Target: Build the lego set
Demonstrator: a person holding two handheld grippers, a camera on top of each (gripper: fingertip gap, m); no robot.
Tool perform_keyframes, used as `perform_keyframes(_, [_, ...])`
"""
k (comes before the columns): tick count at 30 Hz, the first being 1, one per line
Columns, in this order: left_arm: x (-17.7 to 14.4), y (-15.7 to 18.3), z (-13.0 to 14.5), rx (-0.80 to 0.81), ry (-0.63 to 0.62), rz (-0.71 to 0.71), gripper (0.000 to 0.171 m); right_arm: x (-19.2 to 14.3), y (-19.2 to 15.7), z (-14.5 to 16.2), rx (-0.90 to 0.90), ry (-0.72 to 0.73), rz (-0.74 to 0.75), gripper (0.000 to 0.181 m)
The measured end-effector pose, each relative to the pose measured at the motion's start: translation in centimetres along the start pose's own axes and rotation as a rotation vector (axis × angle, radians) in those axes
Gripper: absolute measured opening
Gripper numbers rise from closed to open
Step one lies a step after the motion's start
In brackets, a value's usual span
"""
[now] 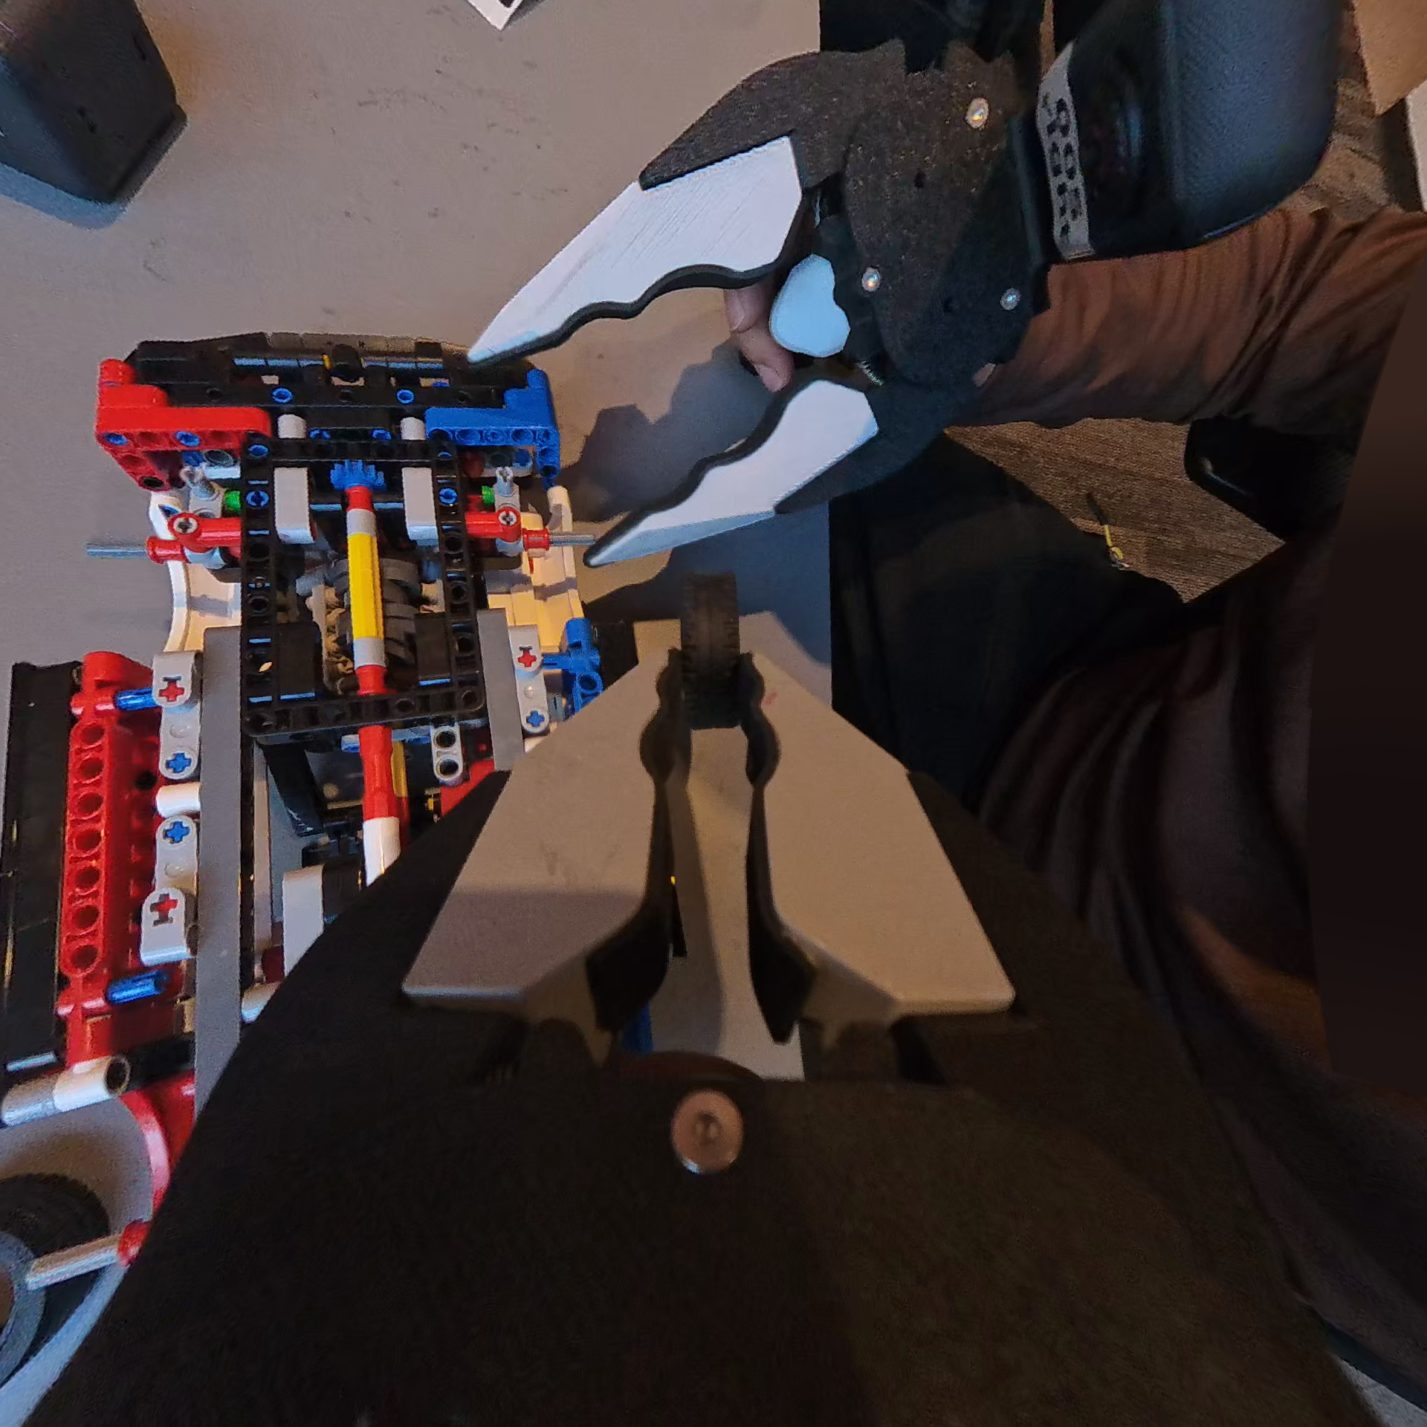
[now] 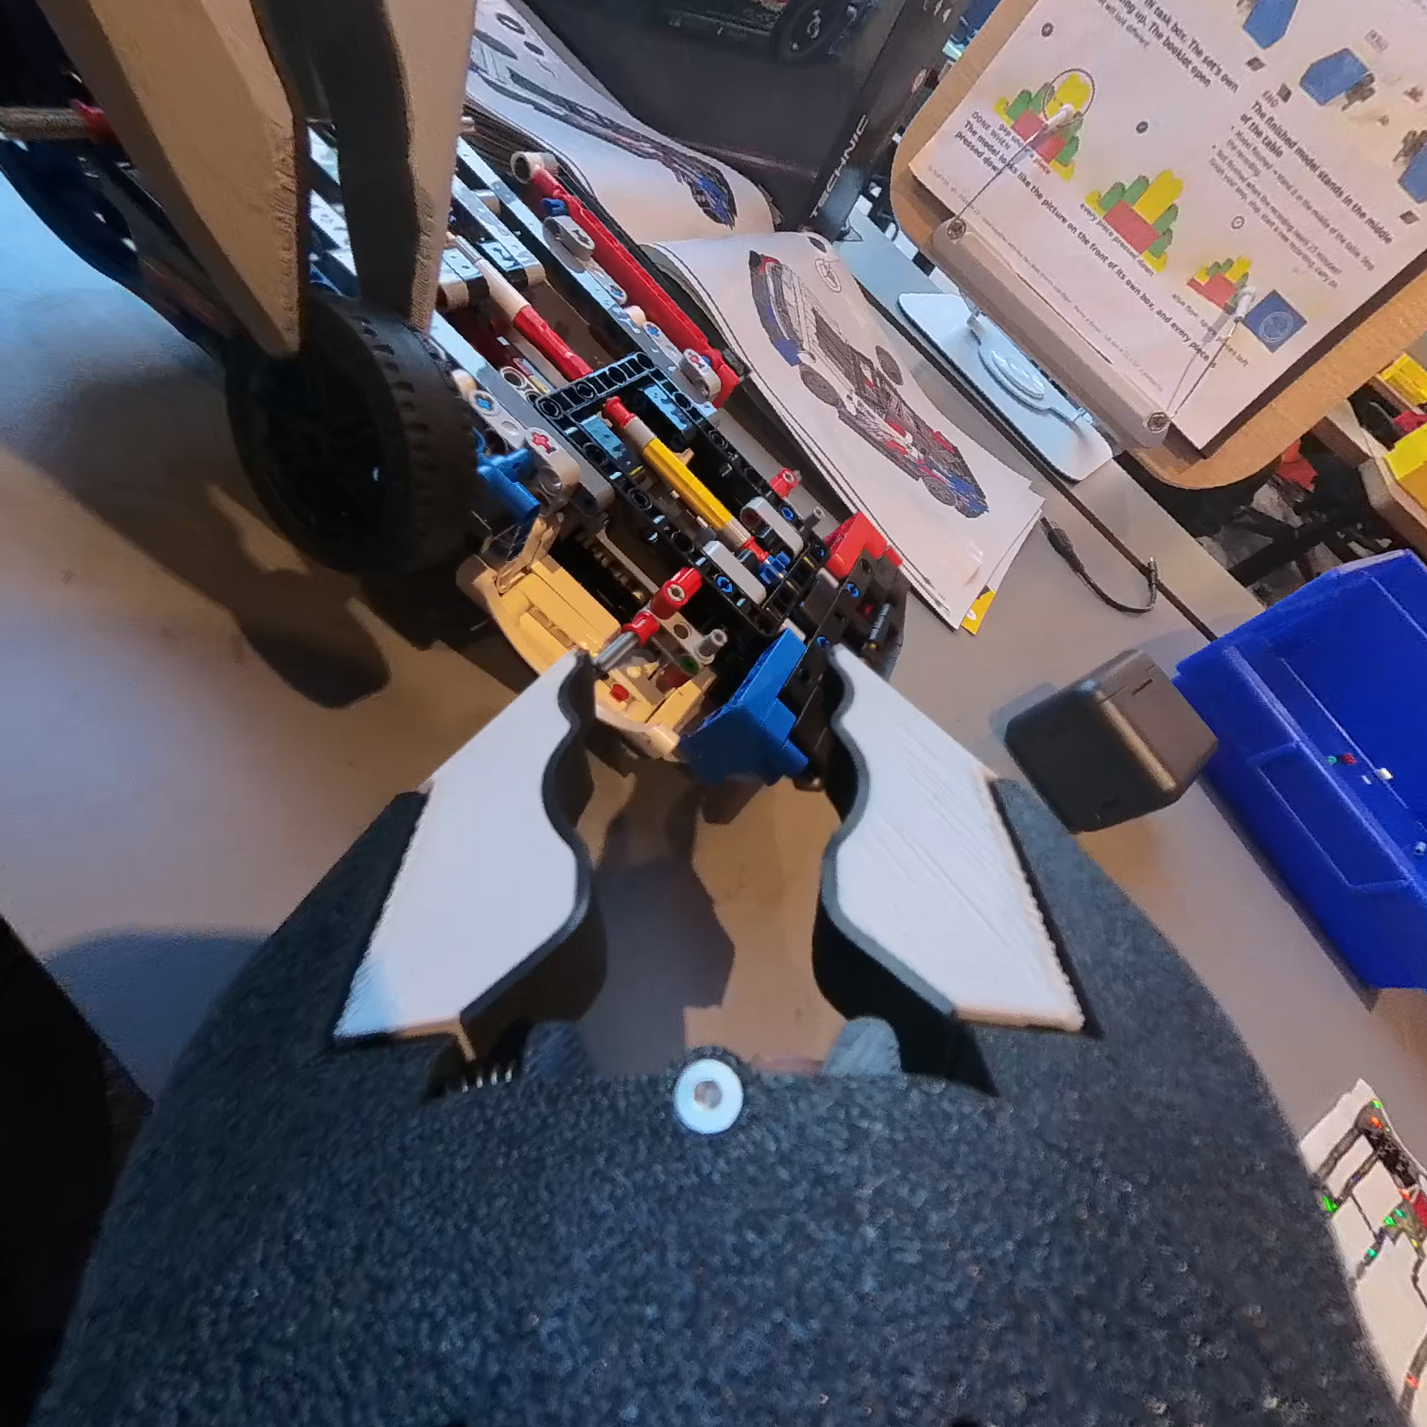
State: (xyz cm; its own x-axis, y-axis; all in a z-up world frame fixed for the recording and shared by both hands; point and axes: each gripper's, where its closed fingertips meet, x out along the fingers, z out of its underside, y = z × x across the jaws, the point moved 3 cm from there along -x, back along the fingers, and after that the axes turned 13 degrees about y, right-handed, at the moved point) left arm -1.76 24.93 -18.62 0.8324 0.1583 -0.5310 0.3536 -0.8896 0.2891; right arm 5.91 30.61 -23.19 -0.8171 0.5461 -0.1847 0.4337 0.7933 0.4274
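1. On the left, the left gripper [image 2: 340,309] is clenched on a black wheel [image 2: 351,440], held upright beside the car chassis [image 1: 363,587] – probably lined up for an axle.
2. In the middle, the chassis lies on the grey tabletop [image 1: 386,154], its yellow shaft [image 1: 363,571] and gears facing up, so the axle ends are reachable.
3. To the right, the right gripper [image 2: 706,664] is released, its fingers straddling the blue corner brick [image 2: 745,718] and a bare grey axle tip [image 2: 614,656] – likely to steady the model.
4. Farther right sit a black box [image 2: 1112,737], a blue parts bin [image 2: 1328,733] and the instruction booklet [image 2: 872,401].
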Motion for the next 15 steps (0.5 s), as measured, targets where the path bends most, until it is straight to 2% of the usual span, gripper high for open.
perform_keyframes(1, [0.0,0.0,0.0,0.0,0.001,0.0,0.011,0.0,0.0,0.0,0.005,0.002,-0.003,0.053])
perform_keyframes(9, [0.0,-0.2,-0.6,0.012,0.02,-0.015,0.011,-1.3,0.3,0.1,0.05,0.024,-0.028,0.058])
perform_keyframes(10, [0.2,-0.3,-0.8,0.024,0.024,-0.025,0.01,-1.7,0.2,0.1,0.061,0.034,-0.055,0.057])
perform_keyframes(13, [1.4,-0.7,-1.5,0.088,0.033,-0.069,0.012,-2.8,-0.6,0.0,0.156,0.058,-0.229,0.033])
perform_keyframes(15, [2.6,-0.5,-1.6,0.099,0.03,-0.059,0.012,-3.4,-0.6,-0.8,0.27,0.113,-0.32,0.033])
